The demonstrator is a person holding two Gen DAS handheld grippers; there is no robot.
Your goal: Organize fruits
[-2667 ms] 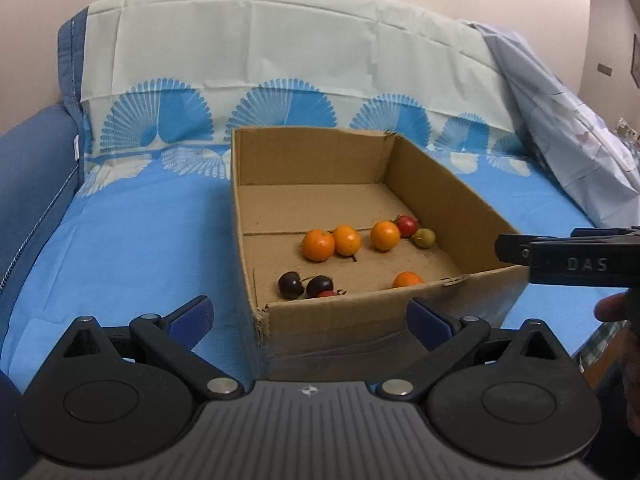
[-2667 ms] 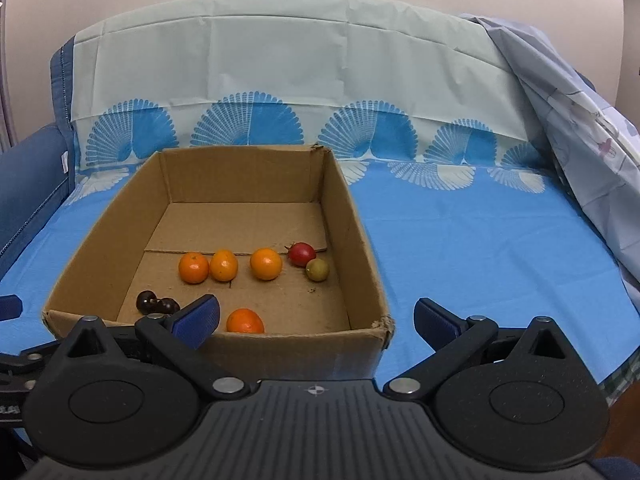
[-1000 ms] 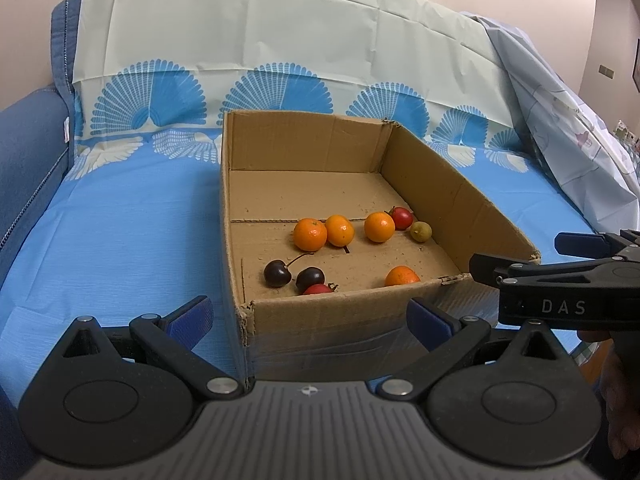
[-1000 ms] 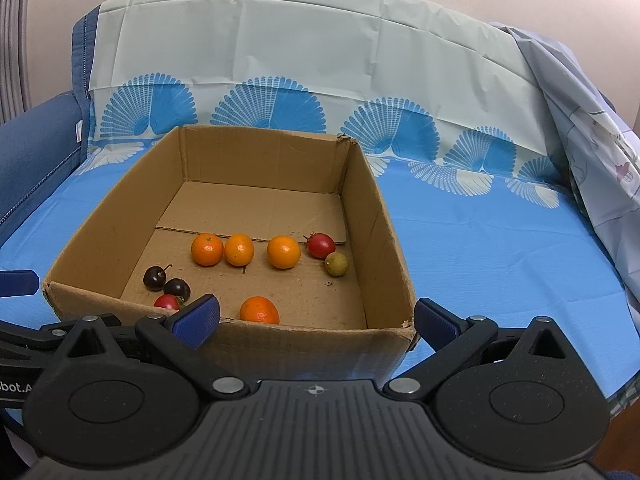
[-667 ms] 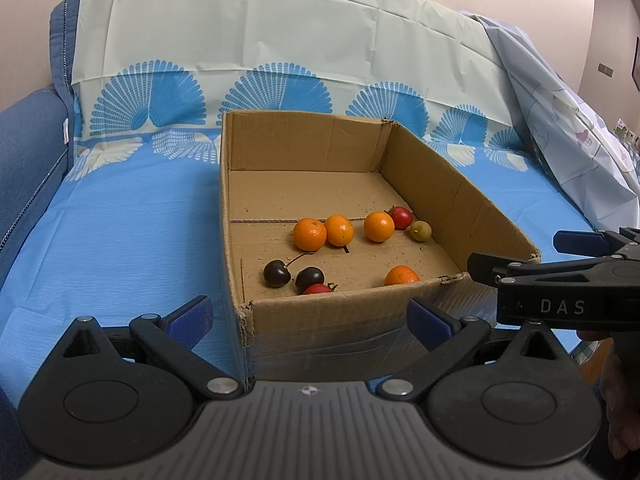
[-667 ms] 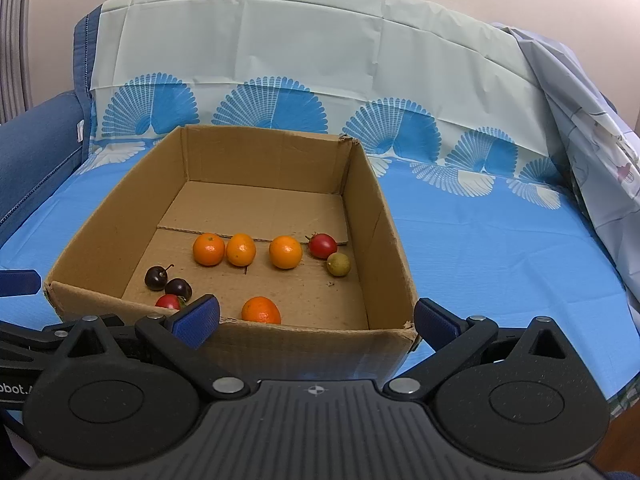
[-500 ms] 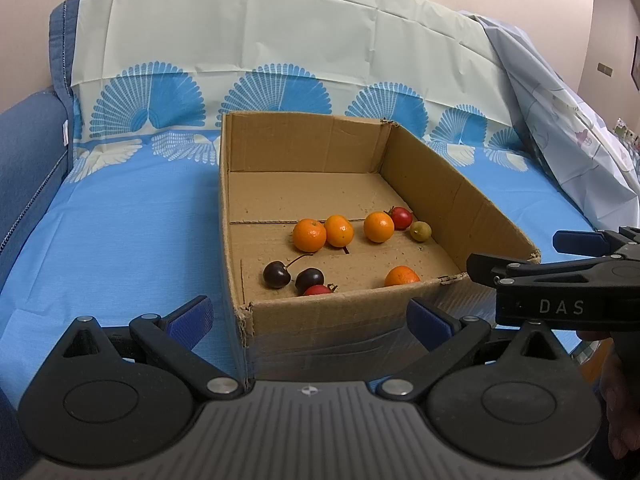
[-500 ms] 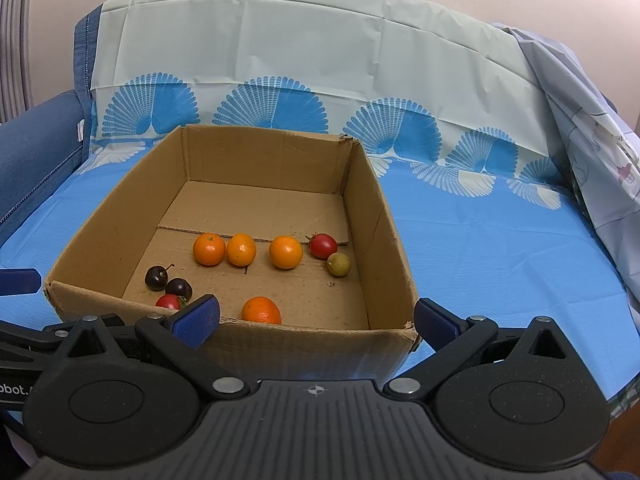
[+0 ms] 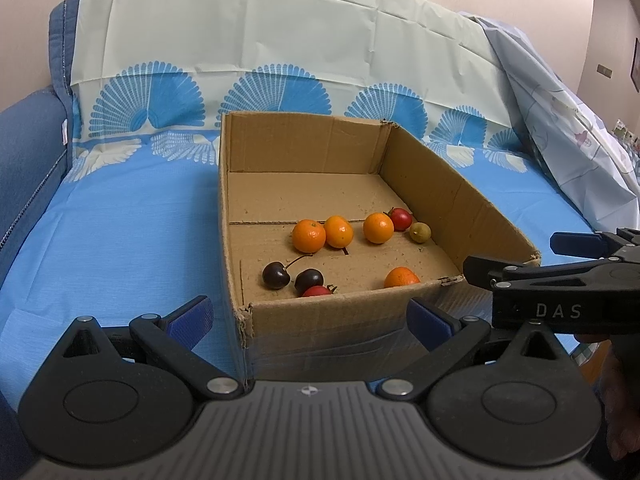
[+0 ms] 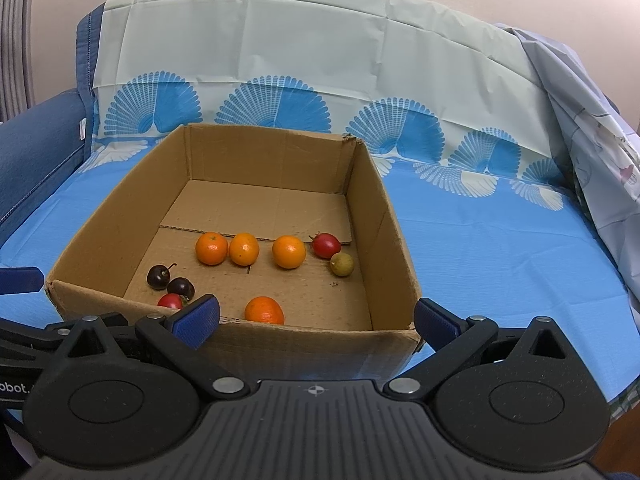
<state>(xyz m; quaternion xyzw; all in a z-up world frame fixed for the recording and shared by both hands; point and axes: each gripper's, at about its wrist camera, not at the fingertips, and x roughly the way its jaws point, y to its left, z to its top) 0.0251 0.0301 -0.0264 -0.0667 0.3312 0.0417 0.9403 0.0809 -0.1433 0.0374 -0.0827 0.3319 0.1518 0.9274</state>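
Note:
An open cardboard box (image 9: 304,152) (image 10: 360,216) sits on a blue cloth. Inside lie several small oranges (image 9: 308,235) (image 10: 211,248), two dark cherries (image 9: 276,275) (image 10: 159,277), a red fruit (image 9: 401,218) (image 10: 326,245), a greenish fruit (image 9: 419,232) (image 10: 342,264), another red fruit by the near wall (image 9: 318,291) (image 10: 171,301) and one orange alone near the front (image 9: 401,278) (image 10: 264,310). My left gripper (image 9: 310,318) is open just short of the box's near wall. My right gripper (image 10: 316,318) is open at the same wall, with nothing between its fingers.
The right gripper's black body (image 9: 560,284) crosses the right side of the left wrist view. The box rests on a sofa with a blue armrest (image 10: 32,148) at left. A pale patterned sheet (image 10: 580,120) hangs at the right.
Both grippers have risen and come slightly closer to the box since the earliest frames; over the last second almost nothing moves. The fruits lie where they were.

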